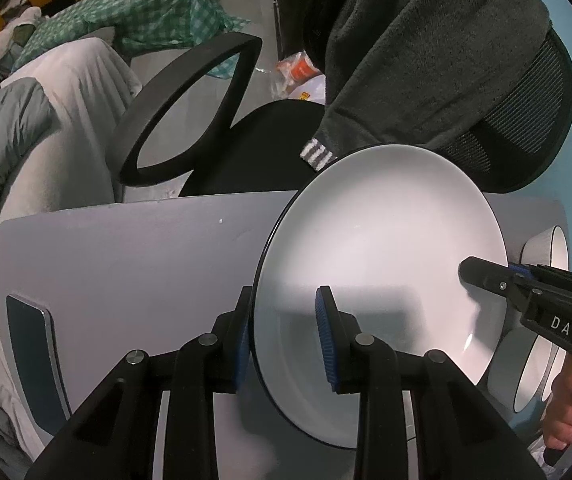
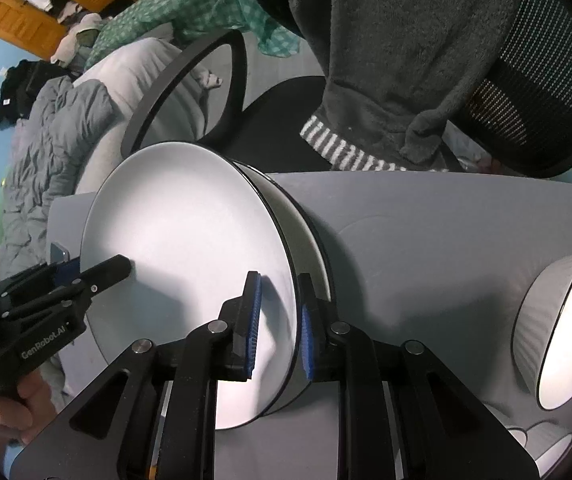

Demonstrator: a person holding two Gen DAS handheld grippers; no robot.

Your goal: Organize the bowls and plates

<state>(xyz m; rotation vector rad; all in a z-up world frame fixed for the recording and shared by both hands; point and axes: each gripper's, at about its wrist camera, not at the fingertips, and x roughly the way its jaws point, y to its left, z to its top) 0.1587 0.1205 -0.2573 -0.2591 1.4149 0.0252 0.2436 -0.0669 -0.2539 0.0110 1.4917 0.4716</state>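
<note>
Both hand-held grippers, left [image 1: 284, 336] and right [image 2: 280, 328], are pinching opposite rims of the plate [image 1: 378, 264], which is hanging between them above the tabletop [image 1: 146, 256].

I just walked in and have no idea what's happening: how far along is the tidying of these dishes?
Done: nothing looks stacked yet. In hand: the left gripper and right gripper each pinch opposite rims of the white plate above the grey table. Left: setting it down, then the ribbed bowls beside it.

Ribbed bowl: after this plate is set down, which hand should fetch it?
Probably right. The ribbed bowl lies beyond the rim held by the right gripper; the left gripper clamps the opposite rim of the plate.
</note>
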